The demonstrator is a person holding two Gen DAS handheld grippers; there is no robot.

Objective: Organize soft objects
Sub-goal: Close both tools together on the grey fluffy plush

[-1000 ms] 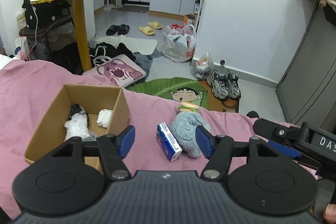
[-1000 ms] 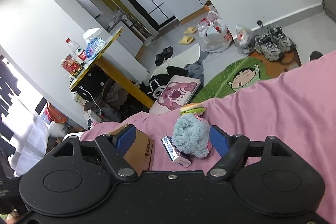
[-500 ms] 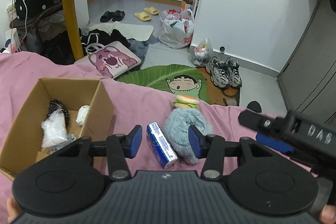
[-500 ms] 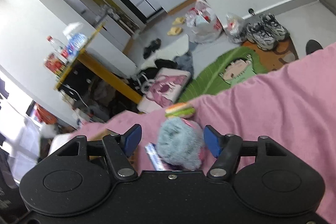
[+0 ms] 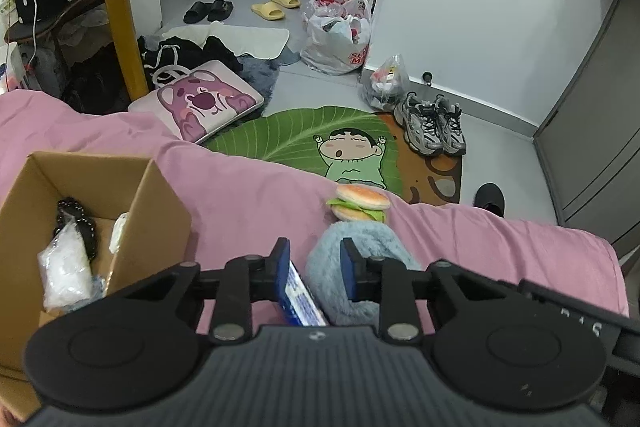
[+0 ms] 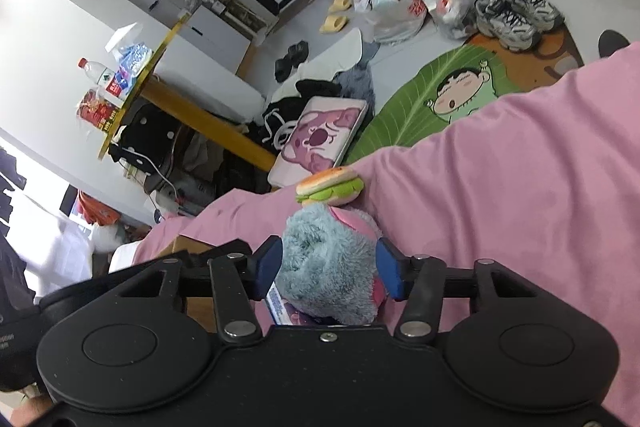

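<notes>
Two grippers work one small heap on the pink bedcover [image 5: 248, 195]. The left gripper [image 5: 314, 267] is closing narrow around the blue packet [image 5: 300, 297], seemingly to lift it clear. The right gripper [image 6: 328, 267] is closing mid-wide, the fluffy blue plush [image 6: 324, 263] between its pads; firm contact I cannot tell. The cardboard box [image 5: 152, 211] waits left of the left fingers.

Blue box [image 5: 301, 298]: lower end hidden behind gripper body.
Cardboard box [image 5: 158, 211]: left side cut off by frame edge.
Box print: too small to read.
</notes>
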